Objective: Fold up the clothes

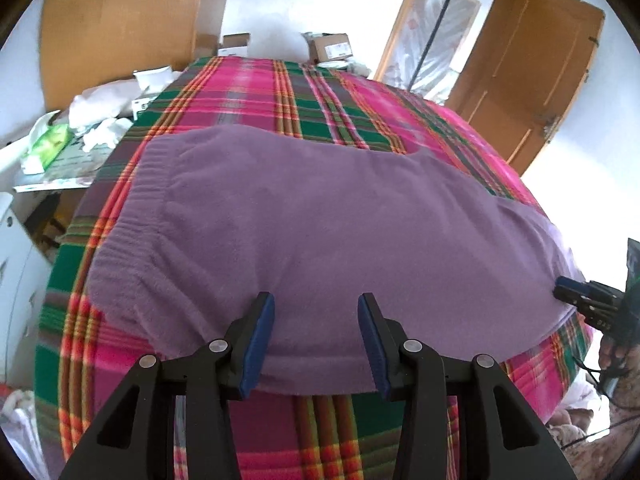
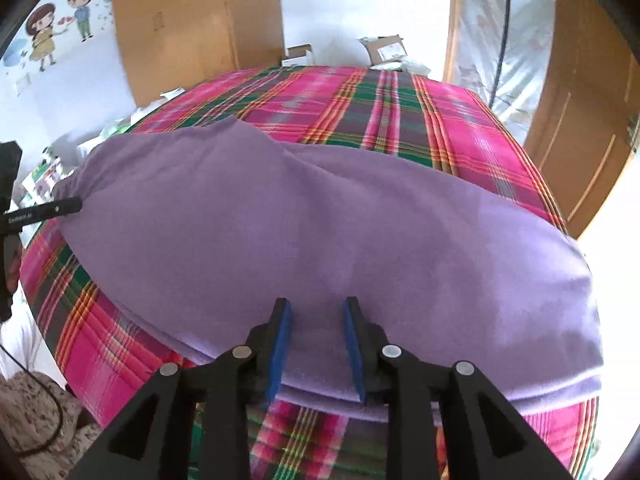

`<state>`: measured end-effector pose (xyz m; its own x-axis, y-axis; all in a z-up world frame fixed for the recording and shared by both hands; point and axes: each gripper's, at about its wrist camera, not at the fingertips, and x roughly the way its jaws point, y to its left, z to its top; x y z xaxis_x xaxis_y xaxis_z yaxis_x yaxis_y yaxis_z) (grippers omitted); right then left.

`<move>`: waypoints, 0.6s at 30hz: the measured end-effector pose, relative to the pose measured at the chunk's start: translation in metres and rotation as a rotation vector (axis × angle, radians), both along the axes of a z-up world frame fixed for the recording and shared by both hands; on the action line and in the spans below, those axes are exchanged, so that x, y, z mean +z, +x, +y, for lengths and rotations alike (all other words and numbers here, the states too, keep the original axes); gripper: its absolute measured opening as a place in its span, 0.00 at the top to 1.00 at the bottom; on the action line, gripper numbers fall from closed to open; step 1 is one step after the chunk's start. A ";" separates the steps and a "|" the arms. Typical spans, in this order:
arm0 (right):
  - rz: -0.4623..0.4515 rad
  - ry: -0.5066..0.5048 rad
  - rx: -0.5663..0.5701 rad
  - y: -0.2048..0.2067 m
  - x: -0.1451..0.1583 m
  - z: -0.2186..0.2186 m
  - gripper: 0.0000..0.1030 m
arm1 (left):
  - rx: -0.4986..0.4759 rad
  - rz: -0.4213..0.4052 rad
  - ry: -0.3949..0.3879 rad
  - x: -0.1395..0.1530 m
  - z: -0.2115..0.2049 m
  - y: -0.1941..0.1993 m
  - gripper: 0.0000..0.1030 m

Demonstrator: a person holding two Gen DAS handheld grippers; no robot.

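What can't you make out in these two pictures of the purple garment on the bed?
- Purple garment: its near hem is hidden behind the left tongs in the left wrist view.
- Right tongs, right wrist view: contact with the fabric unclear.
- Boxes beyond the plaid blanket: labels too small.

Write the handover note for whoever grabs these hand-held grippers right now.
Left hand-held gripper: open, holding nothing, over the near edge of the purple garment, near its ribbed end.
Right hand-held gripper: open, holding nothing, over the near edge towards the other end.
The garment lies flat across the plaid blanket, apparently already doubled lengthwise.
Left to do: grip the near edge and carry on folding.
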<state>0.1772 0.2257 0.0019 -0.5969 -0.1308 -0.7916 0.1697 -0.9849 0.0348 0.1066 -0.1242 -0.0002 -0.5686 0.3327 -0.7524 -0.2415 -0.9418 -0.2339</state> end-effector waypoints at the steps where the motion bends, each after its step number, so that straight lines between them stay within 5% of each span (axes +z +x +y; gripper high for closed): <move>1: 0.010 0.005 0.004 0.001 0.003 -0.003 0.73 | 0.001 0.000 -0.002 0.001 0.004 0.001 0.56; 8: 0.061 -0.020 0.118 -0.007 0.004 -0.047 0.73 | -0.036 0.041 -0.007 0.012 0.052 0.003 0.56; 18: 0.098 -0.027 0.005 0.027 -0.003 0.010 0.71 | -0.060 0.015 -0.080 -0.002 0.107 0.013 0.56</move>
